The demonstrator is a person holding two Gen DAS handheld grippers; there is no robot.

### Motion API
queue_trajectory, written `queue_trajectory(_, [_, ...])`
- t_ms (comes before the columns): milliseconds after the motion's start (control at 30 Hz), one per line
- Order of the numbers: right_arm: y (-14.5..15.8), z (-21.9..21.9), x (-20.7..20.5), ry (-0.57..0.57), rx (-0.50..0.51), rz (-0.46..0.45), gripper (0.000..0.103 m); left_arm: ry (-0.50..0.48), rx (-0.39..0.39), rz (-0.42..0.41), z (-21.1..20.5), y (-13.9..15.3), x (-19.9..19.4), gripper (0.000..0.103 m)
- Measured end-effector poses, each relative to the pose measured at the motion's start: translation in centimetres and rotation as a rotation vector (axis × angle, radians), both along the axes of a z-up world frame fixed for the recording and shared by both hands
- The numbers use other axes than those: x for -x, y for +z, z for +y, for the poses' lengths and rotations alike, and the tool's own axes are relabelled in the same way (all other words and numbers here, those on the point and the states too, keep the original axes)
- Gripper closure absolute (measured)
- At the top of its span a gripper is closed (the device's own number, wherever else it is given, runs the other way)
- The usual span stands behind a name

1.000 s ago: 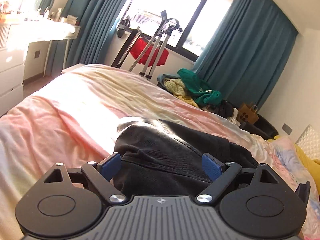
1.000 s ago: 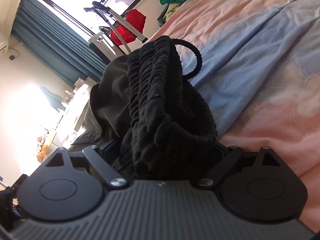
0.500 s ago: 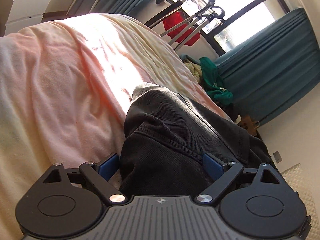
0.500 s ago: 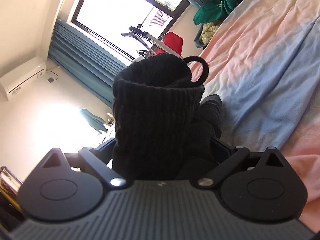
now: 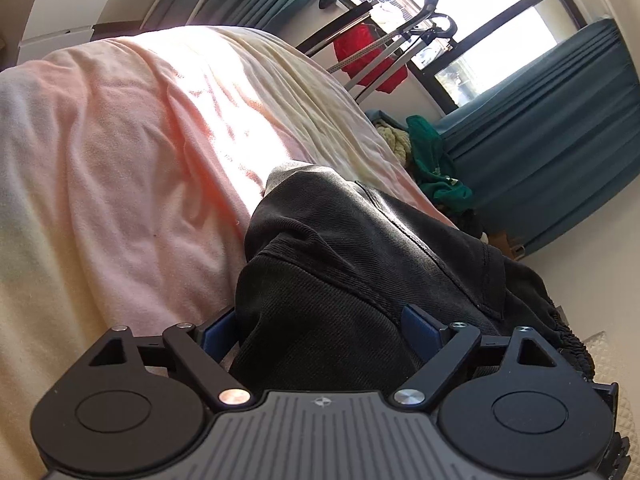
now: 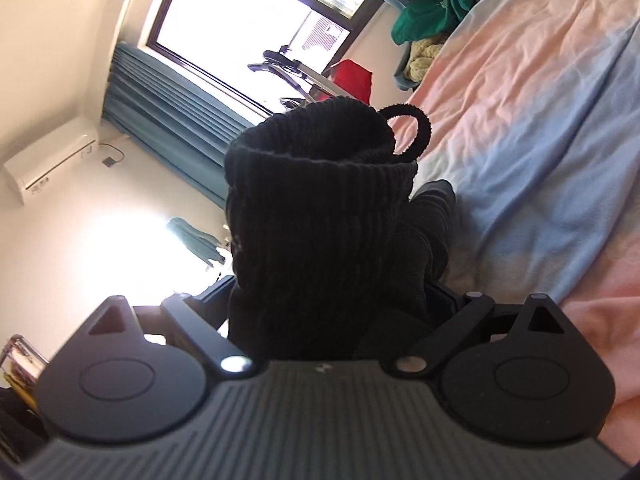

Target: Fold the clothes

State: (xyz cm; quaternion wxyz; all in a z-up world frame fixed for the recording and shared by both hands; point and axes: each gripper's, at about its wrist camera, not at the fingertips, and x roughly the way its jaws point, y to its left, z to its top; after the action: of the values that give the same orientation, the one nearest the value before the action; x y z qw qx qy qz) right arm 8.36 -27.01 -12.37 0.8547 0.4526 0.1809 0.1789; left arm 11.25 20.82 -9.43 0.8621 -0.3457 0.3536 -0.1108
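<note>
black trousers (image 5: 360, 280) lengthwise toward window

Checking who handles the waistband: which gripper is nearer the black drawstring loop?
Right. The right gripper grips the ribbed waistband just below the drawstring loop. The left gripper holds the dark pants elsewhere; no loop shows in its view.

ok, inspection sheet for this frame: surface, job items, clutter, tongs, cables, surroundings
Surface: bed, rumpled pink, yellow and blue cover.
Job's things: black trousers lying on the bed; elastic waistband bunched and lifted.
Clutter: green clothes pile past the bed's far edge.
Tongs: left tongs shut on trousers; right tongs shut on waistband.
Cables: cord under the air conditioner.
Surroundings: window, teal curtains, treadmill draped in red.
</note>
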Motion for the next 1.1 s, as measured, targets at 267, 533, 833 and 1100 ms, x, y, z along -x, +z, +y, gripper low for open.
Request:
queue_trajectory(267, [-2.5, 0.4, -1.5, -0.012, 0.108, 0.182, 0.008, -0.035, -0.05, -0.002, -1.2, -0.4, -0.1, 0.011])
queue_trajectory(533, [-2.1, 1.5, -0.8, -0.027, 0.239, 0.199, 0.024, -0.041, -0.093, -0.003, -1.7, -0.3, -0.3, 0.02])
queue_trajectory(833, [-0.1, 2.9, -0.2, -0.054, 0.345, 0.157, 0.044, -0.07, -0.253, -0.071, -3.7, 1.2, 0.9, 0.048])
queue_trajectory(1100, [3.6, 5.5, 1.8, -0.073, 0.482, 0.009, 0.054, -0.061, -0.357, -0.151, -5.3, 3.0, 2.8, 0.062])
